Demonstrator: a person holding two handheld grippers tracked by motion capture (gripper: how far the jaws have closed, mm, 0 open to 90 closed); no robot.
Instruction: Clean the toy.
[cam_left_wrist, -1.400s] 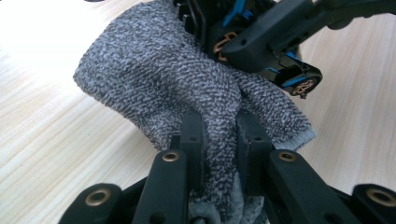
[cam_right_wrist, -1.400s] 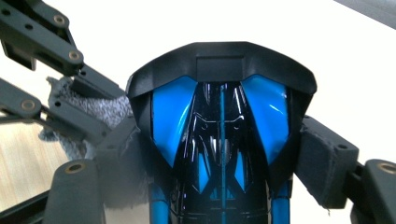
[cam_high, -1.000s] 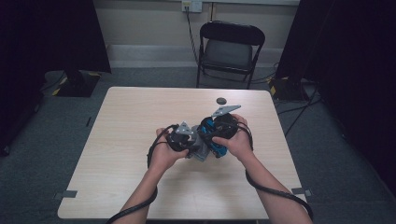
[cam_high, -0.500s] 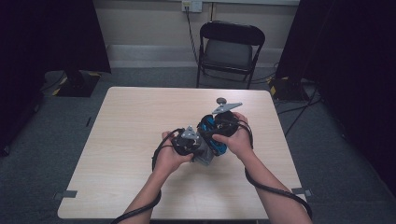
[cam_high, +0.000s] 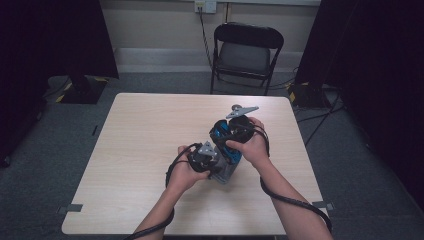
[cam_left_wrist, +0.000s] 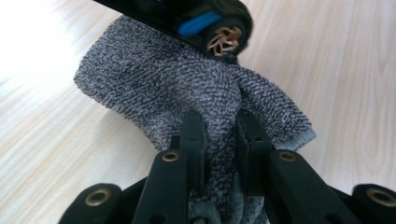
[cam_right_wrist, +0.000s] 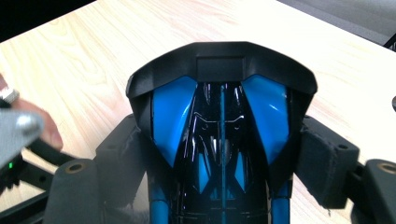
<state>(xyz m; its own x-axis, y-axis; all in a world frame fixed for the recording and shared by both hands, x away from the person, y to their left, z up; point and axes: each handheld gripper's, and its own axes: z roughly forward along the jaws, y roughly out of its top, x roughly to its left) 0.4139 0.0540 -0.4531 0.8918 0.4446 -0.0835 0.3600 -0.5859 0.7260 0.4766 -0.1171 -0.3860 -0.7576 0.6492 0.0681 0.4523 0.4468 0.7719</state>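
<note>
Left gripper (cam_left_wrist: 219, 135): jaws nipped tight on a fold of a grey knitted terry cloth (cam_left_wrist: 177, 88), which drapes onto the pale wood-grain table (cam_left_wrist: 336, 60). Right gripper (cam_right_wrist: 224, 163): jaws spread wide and clamped on the flanks of a glossy black-and-blue plastic toy car (cam_right_wrist: 222, 121), nose pointing away from its camera. In the high view both hands meet just right of the table's middle, left gripper (cam_high: 212, 167) near, right gripper (cam_high: 231, 134) beyond, the car (cam_high: 222, 137) tilted between them above the tabletop.

Step in hand, as I judge it: wiping the car with the cloth. To do it well, keep the right clamp steady on the car's sides and drag the cloth along the body, not across the jaws; avoid snagging the wheel.

Against half a second ago: the pair of hands sits much as before, the car slightly more upright; against a second ago, the right hand is farther up the table.
</note>
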